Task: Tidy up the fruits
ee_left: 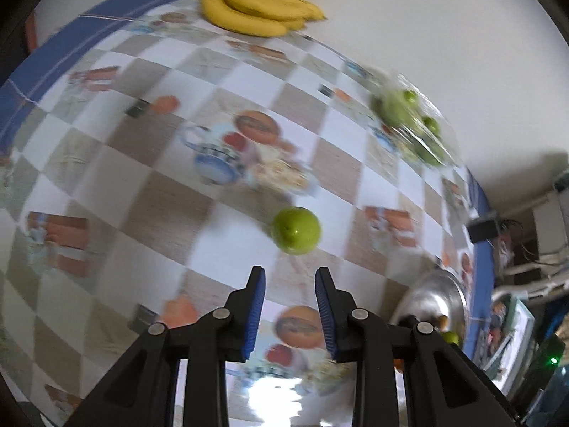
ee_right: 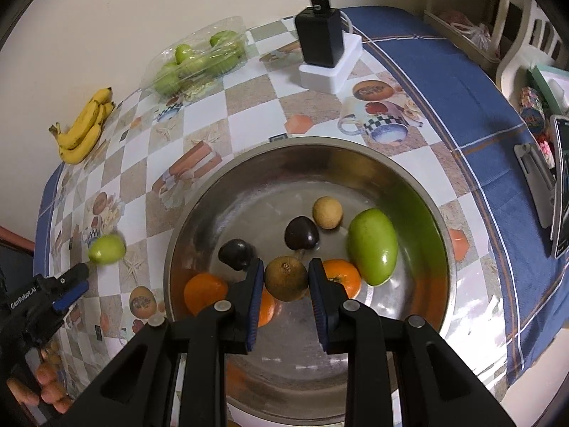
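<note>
Both pairs of blue-padded fingers are drawn close together with nothing clamped: the left gripper [ee_left: 290, 306] shows only tabletop [ee_left: 160, 185] in its narrow gap, and the right gripper [ee_right: 286, 297] hangs over the steel bowl [ee_right: 409, 174], a brown round fruit [ee_right: 286, 277] showing in its gap, contact unclear. White lettering on the left gripper's body, seen at 8 o'clock in the right wrist view, reads "GenRobot.AI". One loose green fruit [ee_left: 296, 230] lies on the checked cloth just beyond the left fingertips, toward 12 o'clock. Bananas [ee_left: 256, 9] sit at 12 o'clock against the wall. A clear plastic box of green fruits [ee_left: 412, 121] at 2 o'clock is badly smeared by blur. Printed cups on the cloth are soft too.
</note>
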Action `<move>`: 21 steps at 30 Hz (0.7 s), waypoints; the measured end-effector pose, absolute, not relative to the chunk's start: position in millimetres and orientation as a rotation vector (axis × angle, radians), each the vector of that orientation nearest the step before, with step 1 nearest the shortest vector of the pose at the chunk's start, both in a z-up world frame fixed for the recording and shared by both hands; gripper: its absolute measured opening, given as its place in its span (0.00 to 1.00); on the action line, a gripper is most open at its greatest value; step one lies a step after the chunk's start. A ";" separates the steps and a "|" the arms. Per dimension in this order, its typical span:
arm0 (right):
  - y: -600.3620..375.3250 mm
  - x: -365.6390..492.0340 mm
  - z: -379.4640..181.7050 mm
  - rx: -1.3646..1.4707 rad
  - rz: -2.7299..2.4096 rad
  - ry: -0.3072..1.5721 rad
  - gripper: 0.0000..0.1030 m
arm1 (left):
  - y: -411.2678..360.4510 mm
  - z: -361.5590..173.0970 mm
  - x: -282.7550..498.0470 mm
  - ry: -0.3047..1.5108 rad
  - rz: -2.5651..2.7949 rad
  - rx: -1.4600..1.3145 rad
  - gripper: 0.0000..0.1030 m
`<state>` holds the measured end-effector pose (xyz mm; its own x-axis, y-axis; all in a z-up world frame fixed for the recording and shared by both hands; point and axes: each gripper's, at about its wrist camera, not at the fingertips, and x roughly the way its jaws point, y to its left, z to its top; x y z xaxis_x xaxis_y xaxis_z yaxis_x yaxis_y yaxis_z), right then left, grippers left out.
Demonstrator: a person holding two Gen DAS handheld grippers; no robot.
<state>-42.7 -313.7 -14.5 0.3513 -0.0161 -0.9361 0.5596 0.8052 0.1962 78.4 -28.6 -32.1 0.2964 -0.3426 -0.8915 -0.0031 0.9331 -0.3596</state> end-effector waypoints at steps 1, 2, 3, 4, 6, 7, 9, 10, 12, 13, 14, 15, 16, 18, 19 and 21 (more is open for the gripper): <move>-312.8 -42.0 -14.6 0.541 -0.395 1.165 0.26 | -27.8 -32.3 80.4 1.248 -0.225 -0.308 0.32; -312.1 -41.6 -14.8 0.539 -0.393 1.166 0.26 | -28.1 -32.6 81.6 1.244 -0.223 -0.297 0.32; -311.4 -41.3 -14.8 0.537 -0.390 1.167 0.26 | -28.7 -33.0 82.5 1.243 -0.222 -0.291 0.34; -310.7 -41.0 -14.6 0.536 -0.389 1.167 0.26 | -30.3 -34.7 84.5 1.243 -0.225 -0.279 0.35; -310.5 -41.1 -14.4 0.537 -0.389 1.166 0.26 | -33.1 -38.5 87.4 1.245 -0.229 -0.262 0.54; -310.7 -41.1 -14.3 0.538 -0.389 1.165 0.26 | -33.5 -39.8 88.9 1.245 -0.225 -0.255 0.56; -310.4 -41.1 -14.1 0.540 -0.390 1.164 0.26 | -31.6 -43.5 93.1 1.241 -0.201 -0.232 0.56; -310.2 -41.0 -14.0 0.540 -0.390 1.164 0.26 | -30.9 -44.5 94.3 1.240 -0.192 -0.228 0.56; -310.0 -40.7 -14.2 0.541 -0.388 1.164 0.26 | -25.2 -47.7 99.5 1.231 -0.163 -0.229 0.56; -309.9 -40.5 -14.4 0.540 -0.386 1.165 0.26 | -22.8 -49.4 102.1 1.227 -0.157 -0.238 0.56; -309.5 -40.2 -14.4 0.539 -0.384 1.165 0.26 | -21.4 -50.8 104.7 1.224 -0.158 -0.249 0.56; -309.1 -39.8 -14.4 0.538 -0.382 1.165 0.26 | -20.4 -52.6 108.1 1.223 -0.160 -0.262 0.56; -308.9 -39.8 -14.4 0.537 -0.380 1.166 0.26 | -20.1 -54.4 112.3 1.220 -0.159 -0.271 0.56; -308.5 -39.3 -14.5 0.535 -0.379 1.166 0.26 | -21.2 -54.5 118.2 1.202 -0.161 -0.275 0.56; -308.5 -39.2 -14.6 0.534 -0.380 1.167 0.26 | -24.1 -53.7 122.4 1.188 -0.170 -0.268 0.56; -308.7 -38.4 -14.7 0.530 -0.383 1.168 0.26 | -27.6 -52.6 127.0 1.174 -0.170 -0.248 0.56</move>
<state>-38.4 -308.7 -14.7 0.3509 -0.0125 -0.9363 0.5443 0.8163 0.1931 127.0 -27.6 -52.6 0.3781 -0.2601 -0.8885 0.0030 0.9601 -0.2798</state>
